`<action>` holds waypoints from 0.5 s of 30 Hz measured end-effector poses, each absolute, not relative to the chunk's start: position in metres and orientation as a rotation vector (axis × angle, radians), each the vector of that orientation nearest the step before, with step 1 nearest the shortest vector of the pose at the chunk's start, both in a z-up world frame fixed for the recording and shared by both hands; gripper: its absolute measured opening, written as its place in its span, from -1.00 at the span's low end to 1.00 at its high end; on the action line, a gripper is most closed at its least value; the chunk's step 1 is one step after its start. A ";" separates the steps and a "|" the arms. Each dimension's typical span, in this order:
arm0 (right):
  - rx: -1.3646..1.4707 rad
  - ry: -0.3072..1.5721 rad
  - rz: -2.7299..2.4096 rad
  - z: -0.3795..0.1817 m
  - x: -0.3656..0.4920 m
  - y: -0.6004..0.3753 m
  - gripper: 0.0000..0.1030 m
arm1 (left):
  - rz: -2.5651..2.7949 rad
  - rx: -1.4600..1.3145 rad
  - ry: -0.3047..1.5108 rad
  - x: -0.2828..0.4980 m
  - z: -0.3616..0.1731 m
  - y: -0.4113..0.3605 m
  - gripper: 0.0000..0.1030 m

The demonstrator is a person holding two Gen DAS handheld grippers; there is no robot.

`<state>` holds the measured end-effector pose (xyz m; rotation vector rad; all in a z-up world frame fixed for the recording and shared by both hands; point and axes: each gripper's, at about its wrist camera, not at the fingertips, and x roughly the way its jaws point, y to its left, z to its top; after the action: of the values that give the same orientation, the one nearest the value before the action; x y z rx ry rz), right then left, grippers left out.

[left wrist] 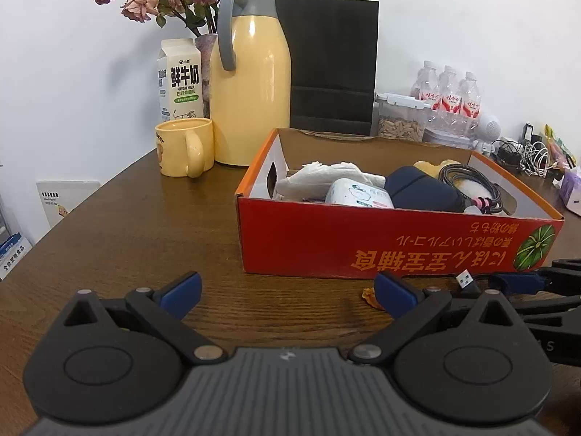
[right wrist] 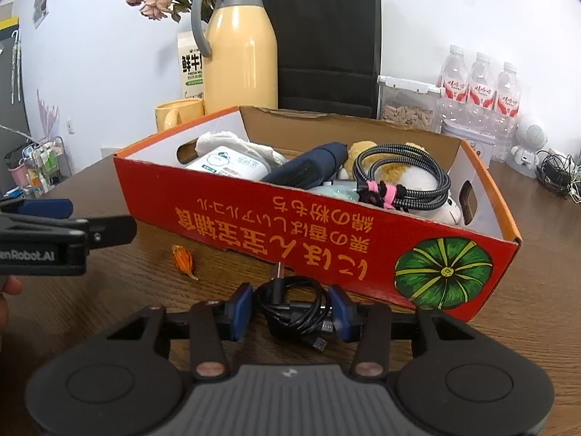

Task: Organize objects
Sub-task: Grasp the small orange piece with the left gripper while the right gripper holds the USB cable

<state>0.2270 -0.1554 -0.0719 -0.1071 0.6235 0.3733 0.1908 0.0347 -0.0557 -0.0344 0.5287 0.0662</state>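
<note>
While my right gripper (right wrist: 290, 307) sits low on the tabletop (right wrist: 526, 309), its blue pads bracket a coiled black cable (right wrist: 294, 305) lying just in front of the red box (right wrist: 276, 225). The right pad touches the coil; the left pad is close, but I cannot tell if it presses, so I call the cable bracketed, not clamped. One plug end sticks out toward the box, another toward the camera.

My left gripper (left wrist: 288, 292) is spread wide with nothing between the pads, hovering over bare tabletop in front of the box's left part. From the right wrist view it shows at the left edge, with a bit of my hand (right wrist: 7, 290) below it.

The box is open-topped with a green pumpkin print (right wrist: 443, 272) on its near wall. Inside: white tissue (right wrist: 232, 141) at the left, a white packet (right wrist: 228, 163) next to it, a dark blue case (right wrist: 316, 167) in the middle, a braided cable coil (right wrist: 399, 178) with a pink tie on the right, resting on something plush and yellowish.

An orange petal (right wrist: 183, 258) lies on the tabletop, near the box's front left. Behind the box: yellow mug (left wrist: 183, 147), yellow thermos (left wrist: 250, 83), milk carton (left wrist: 179, 80), black paper bag (left wrist: 332, 65), water bottles (left wrist: 448, 91).
</note>
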 end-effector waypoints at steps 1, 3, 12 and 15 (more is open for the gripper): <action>-0.109 0.619 0.375 -0.071 0.226 -0.155 -0.14 | 0.069 -0.034 0.531 0.191 -0.056 0.035 1.00; -0.110 0.608 0.379 -0.070 0.224 -0.156 -0.15 | 0.072 -0.033 0.535 0.192 -0.057 0.035 1.00; -0.086 0.563 0.359 -0.062 0.216 -0.170 -0.15 | 0.054 -0.011 0.566 0.198 -0.061 0.028 1.00; -0.080 0.555 0.350 -0.061 0.214 -0.175 -0.15 | 0.043 0.002 0.575 0.200 -0.062 0.024 1.00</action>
<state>0.2141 -0.1752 -0.0605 -0.0798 0.5548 0.3500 0.2001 0.0242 -0.0619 0.0019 0.5749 0.0433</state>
